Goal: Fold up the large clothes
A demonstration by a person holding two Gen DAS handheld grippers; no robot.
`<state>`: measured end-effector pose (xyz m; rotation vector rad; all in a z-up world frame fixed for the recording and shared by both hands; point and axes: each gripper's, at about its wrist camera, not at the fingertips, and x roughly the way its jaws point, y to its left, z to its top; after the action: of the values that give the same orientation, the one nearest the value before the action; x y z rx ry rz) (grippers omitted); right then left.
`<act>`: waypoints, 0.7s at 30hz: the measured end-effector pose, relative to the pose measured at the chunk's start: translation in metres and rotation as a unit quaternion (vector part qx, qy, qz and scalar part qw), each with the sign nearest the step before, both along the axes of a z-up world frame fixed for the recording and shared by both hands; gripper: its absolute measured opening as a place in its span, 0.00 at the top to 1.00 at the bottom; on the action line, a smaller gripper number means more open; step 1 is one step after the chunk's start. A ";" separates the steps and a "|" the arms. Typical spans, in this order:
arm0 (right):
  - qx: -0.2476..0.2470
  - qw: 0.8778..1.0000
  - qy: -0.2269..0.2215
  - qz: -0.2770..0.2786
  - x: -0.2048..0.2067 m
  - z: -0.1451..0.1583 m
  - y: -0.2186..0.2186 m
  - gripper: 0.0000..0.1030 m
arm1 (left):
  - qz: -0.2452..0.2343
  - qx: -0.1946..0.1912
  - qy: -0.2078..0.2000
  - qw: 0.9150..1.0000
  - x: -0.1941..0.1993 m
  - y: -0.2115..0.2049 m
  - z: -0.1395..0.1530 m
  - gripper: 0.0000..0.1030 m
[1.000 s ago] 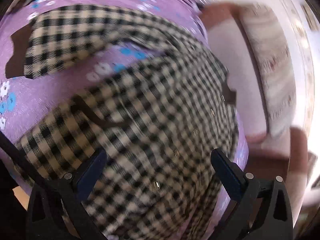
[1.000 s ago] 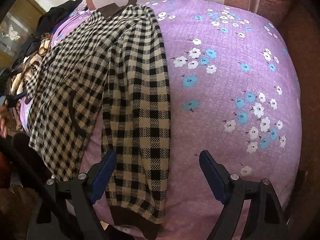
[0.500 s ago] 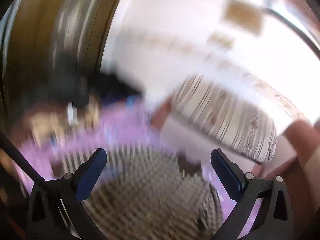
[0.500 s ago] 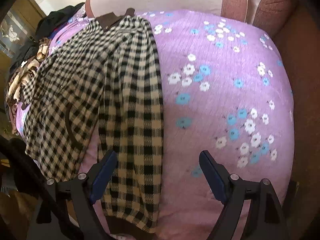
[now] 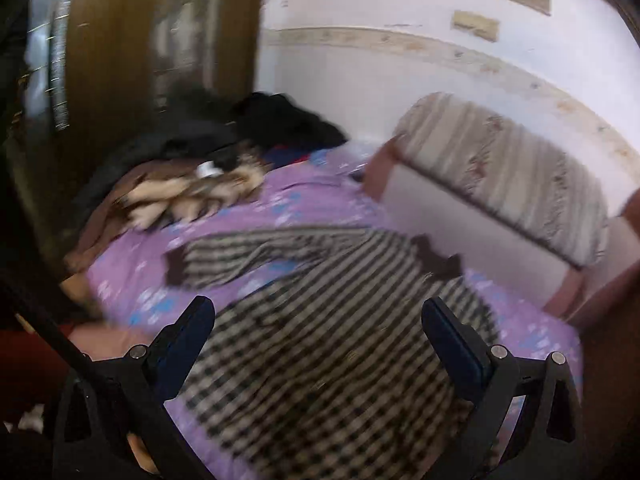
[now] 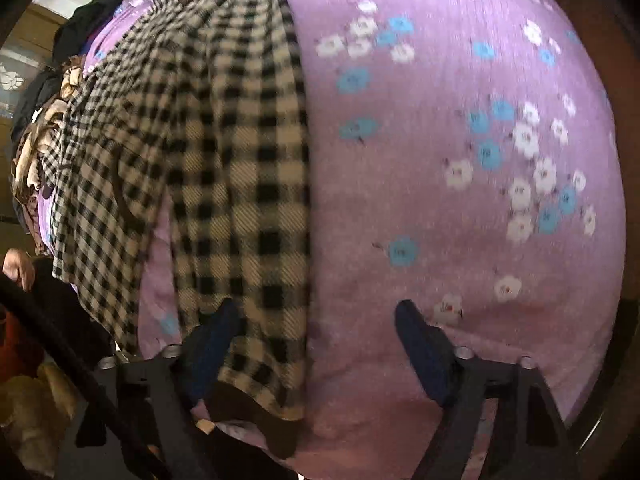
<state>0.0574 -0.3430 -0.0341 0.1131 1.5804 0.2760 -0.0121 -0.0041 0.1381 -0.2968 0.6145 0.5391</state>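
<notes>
The black-and-cream checked flannel shirt (image 6: 224, 168) lies spread on the purple flowered bedspread (image 6: 460, 200), one sleeve folded straight down toward the bed's near edge. The right gripper (image 6: 316, 332) is at that sleeve's brown cuff, jaws closing with the sleeve's edge between them but not yet pinched, I think (the view is smeared). Next it needs a firm grip on the cuff. The left gripper (image 5: 318, 332), jaws apart and empty, has swung up from close over the shirt, showing the room.
</notes>
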 end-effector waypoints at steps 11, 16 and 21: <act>0.064 0.995 0.025 0.066 -0.011 -0.011 0.030 0.96 | 0.061 0.002 0.076 0.995 -0.078 -0.038 -0.024 0.00; 0.118 0.992 0.018 0.043 0.007 0.033 0.038 0.96 | 0.051 0.028 0.083 0.995 -0.084 -0.045 -0.023 0.00; 0.178 0.983 -0.021 0.030 0.027 0.105 0.056 0.96 | 0.049 0.013 0.081 0.995 -0.097 -0.029 -0.035 0.00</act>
<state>0.0840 -0.2866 0.0705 0.3350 1.4814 0.6028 -0.1090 -0.0331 0.1033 -0.2612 0.7520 0.6686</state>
